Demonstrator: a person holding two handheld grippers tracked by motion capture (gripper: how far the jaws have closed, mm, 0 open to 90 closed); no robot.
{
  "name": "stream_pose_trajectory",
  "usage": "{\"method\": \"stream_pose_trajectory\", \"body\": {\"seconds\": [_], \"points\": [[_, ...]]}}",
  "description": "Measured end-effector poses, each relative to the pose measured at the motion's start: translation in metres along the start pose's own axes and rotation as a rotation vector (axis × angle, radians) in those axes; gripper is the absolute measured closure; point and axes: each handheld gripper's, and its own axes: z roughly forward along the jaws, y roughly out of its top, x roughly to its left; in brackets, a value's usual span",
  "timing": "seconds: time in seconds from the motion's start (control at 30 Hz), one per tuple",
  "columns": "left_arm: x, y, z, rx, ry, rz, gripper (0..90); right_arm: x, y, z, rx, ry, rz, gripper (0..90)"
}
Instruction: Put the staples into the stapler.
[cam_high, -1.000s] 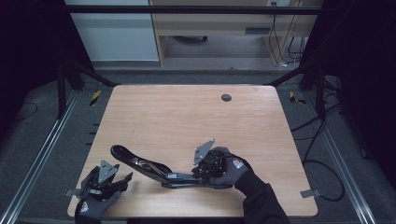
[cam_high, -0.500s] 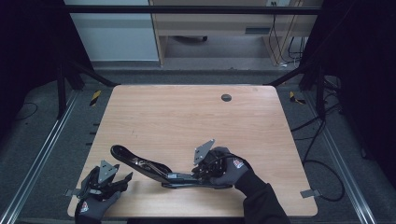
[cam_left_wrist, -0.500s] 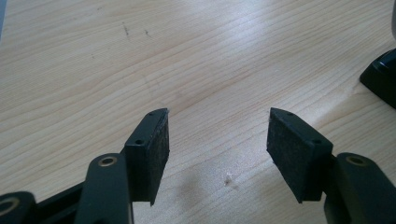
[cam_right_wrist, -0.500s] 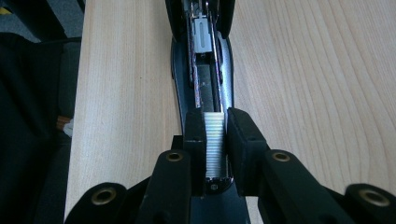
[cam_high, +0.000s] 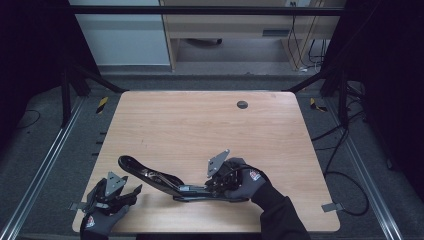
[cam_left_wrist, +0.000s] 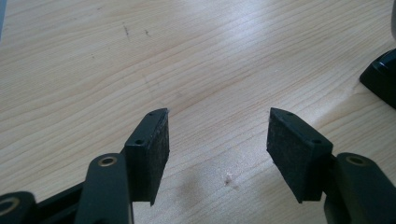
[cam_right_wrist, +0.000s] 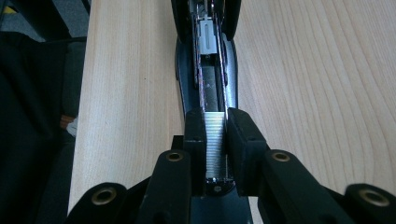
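Nearest the person, at about 7 o'clock on the table (cam_high: 200, 120), the left tool (cam_high: 131, 192) rests low over the wood with its jaws wide apart and nothing between them; in the left gripper view the left tool (cam_left_wrist: 217, 140) shows bare wood grain in the gap between its two black pads.

At about 5 o'clock, the right tool (cam_high: 212, 184) sits in a gloved hand (cam_high: 245, 181), its jaws drawn narrow onto a strip of staples (cam_right_wrist: 215, 144). In the right gripper view the right tool (cam_right_wrist: 216, 140) presses both pads against the sides of that silvery strip, which stands over the rear end of an opened black stapler (cam_right_wrist: 205, 70).

The stapler (cam_high: 165, 180) lies flat near the table's front edge, between the two tools, its lid swung out towards 10 o'clock.

Farther off, near 12 o'clock, a dark round grommet (cam_high: 242, 104) sits in the tabletop.
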Motion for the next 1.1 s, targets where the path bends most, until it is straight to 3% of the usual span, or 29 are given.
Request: {"method": "stream_pose_trajectory", "body": {"seconds": [0.5,1.1], "points": [[0.0001,-0.0002,0.0002,-0.001,-0.001,-0.002,39.0,-0.0022,0.0002,-0.0001,0.003,-0.003,-0.013,78.4],[0.0,-0.0001,0.0001,0.002,0.001,0.002,39.0,-0.0018,-0.0018,-0.0021,-0.009,-0.01,0.014,77.1]]}}
